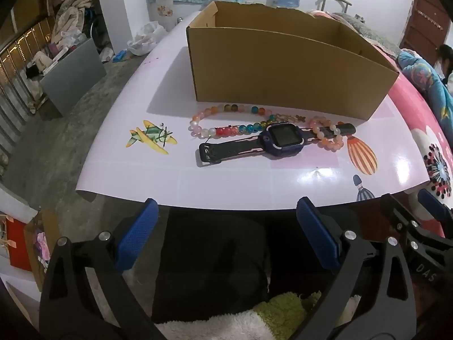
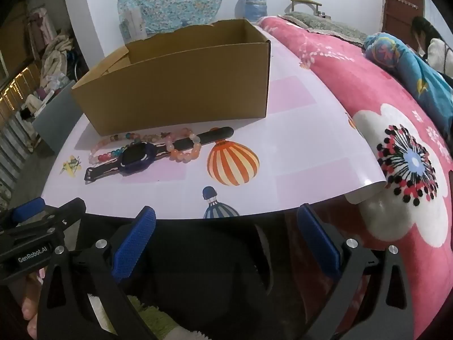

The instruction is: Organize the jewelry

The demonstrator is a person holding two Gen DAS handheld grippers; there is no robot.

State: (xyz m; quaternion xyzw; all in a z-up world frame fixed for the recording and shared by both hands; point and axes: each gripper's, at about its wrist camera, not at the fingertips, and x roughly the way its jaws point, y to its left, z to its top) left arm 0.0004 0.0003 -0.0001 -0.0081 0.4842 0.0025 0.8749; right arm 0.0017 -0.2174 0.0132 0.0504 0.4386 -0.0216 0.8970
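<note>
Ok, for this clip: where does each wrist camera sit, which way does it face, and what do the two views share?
Left wrist: on the left gripper, open, low at the table's near edge, angled down at the watch; right gripper at its right.
Right wrist: on the right gripper, open, further right, beside the pink blanket; left gripper at its left.
Shared: cardboard box, watch, bead bracelets.

Right wrist view: white lettering "GenRobot.AI" on the black body of the left gripper, at the frame's left edge.

Left wrist view: pale letters "DAS", reading upward, on the black body of the right gripper at the lower right; the word may run on past the edge, cannot tell.

No other writing is legible.
</note>
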